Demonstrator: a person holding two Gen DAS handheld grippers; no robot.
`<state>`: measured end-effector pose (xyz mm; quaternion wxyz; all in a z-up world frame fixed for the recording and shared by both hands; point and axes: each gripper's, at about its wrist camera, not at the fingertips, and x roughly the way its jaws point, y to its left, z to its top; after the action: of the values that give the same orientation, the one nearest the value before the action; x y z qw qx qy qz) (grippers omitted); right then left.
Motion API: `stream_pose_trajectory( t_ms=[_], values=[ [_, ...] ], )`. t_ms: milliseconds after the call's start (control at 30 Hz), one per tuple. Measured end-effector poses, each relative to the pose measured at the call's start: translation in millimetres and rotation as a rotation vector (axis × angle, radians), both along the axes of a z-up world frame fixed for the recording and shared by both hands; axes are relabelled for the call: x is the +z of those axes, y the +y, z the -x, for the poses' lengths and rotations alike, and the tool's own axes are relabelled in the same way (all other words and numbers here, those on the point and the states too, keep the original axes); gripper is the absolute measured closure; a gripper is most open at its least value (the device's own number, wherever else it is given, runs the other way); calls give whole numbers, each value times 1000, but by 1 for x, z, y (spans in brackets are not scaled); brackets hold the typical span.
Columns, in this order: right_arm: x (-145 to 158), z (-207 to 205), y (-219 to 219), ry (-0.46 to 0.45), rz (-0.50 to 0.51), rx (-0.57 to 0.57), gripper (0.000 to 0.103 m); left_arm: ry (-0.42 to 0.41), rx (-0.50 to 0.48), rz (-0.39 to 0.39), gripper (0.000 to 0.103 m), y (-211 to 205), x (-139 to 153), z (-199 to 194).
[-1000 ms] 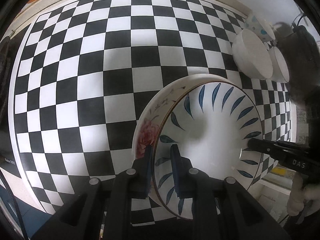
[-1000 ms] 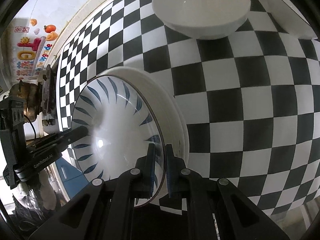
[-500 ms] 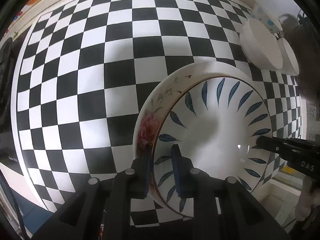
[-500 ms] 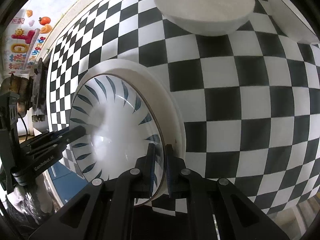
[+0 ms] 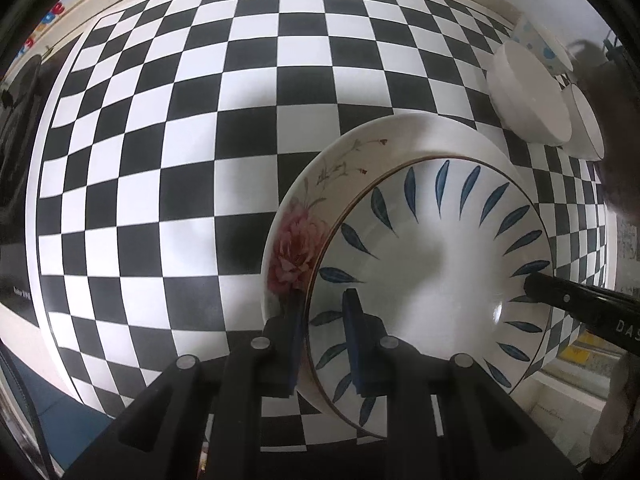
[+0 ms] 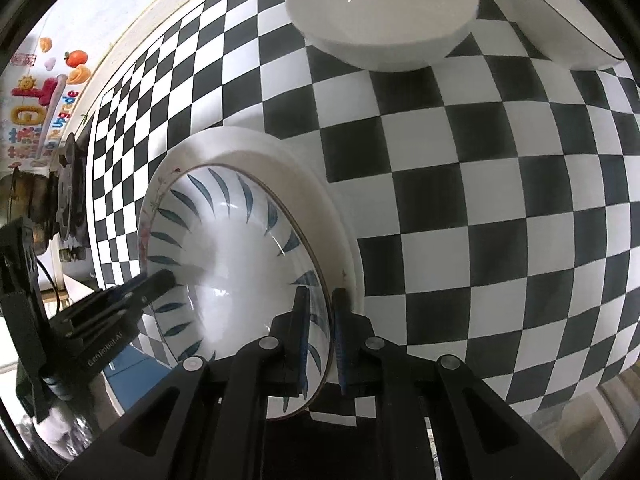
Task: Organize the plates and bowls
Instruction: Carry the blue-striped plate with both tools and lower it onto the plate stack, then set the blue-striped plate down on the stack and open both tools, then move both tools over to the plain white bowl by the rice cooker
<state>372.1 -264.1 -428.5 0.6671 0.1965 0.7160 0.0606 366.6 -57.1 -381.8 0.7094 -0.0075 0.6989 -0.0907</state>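
Note:
A white dish with blue leaf marks (image 5: 440,264) (image 6: 224,264) sits nested over a larger floral plate with a pink flower (image 5: 296,240) (image 6: 320,208) above the checkered tabletop. My left gripper (image 5: 323,332) is shut on the leaf dish's near rim, one pad inside and one outside. My right gripper (image 6: 321,332) is shut on the opposite rim of the same dish. Each gripper shows in the other's view: the right gripper (image 5: 560,300) at the far rim, the left gripper (image 6: 152,280) at the left rim. Whether the floral plate rests on the table is hidden.
Two white bowls (image 5: 528,96) (image 5: 586,128) and a blue-dotted cup (image 5: 536,36) stand at the table's right; the white bowls (image 6: 380,20) (image 6: 560,12) also fill the top of the right wrist view. A stove burner (image 6: 68,200) sits beyond the table's left edge.
The left hand has drifted a little across the table and down, so the dishes sit slightly lower and nearer the white bowls. Both grips hold as before.

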Motion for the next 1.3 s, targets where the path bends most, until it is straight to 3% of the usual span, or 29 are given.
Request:
stream_pose_trajectory(
  t_ms=[333, 600, 900, 1300],
  values=[
    [13, 3, 4, -29, 78, 21, 89, -10, 15, -34, 86, 1, 8, 6],
    [35, 14, 17, -76, 123, 55, 89, -2, 25, -16, 86, 5, 22, 13],
    [85, 43, 43, -152, 134, 82, 89, -93, 7, 11, 86, 3, 91, 31],
    [196, 74, 45, -276, 142, 53, 89, -169, -50, 49, 85, 4, 176, 59]
  ],
)
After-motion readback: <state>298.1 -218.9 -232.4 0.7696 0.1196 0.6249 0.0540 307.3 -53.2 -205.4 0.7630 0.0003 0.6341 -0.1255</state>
